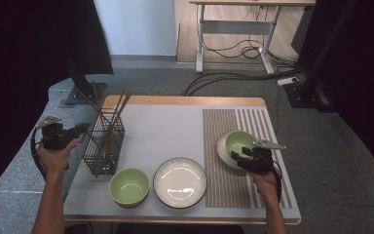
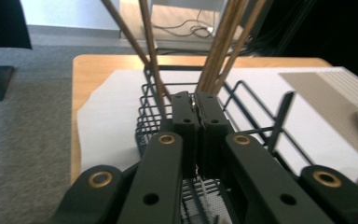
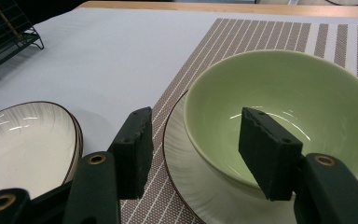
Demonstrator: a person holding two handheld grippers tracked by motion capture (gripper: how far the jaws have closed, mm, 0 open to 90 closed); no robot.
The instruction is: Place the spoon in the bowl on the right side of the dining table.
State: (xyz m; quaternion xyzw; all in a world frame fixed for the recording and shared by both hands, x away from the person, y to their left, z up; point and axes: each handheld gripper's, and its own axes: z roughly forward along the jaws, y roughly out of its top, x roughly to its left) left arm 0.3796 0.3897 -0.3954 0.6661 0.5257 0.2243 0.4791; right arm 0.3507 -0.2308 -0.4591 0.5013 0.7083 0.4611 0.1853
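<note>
A wooden table [image 1: 185, 101] carries a white sheet [image 1: 165, 131] and striped placemat [image 1: 224, 185].

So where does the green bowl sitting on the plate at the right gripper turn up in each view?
High view: green bowl right of centre, on the striped placemat, just ahead of the right gripper.
Left gripper view: not in it.
Right gripper view: green bowl upper right, its near rim between the open jaws.
Shared landmark: the striped placemat.
</note>
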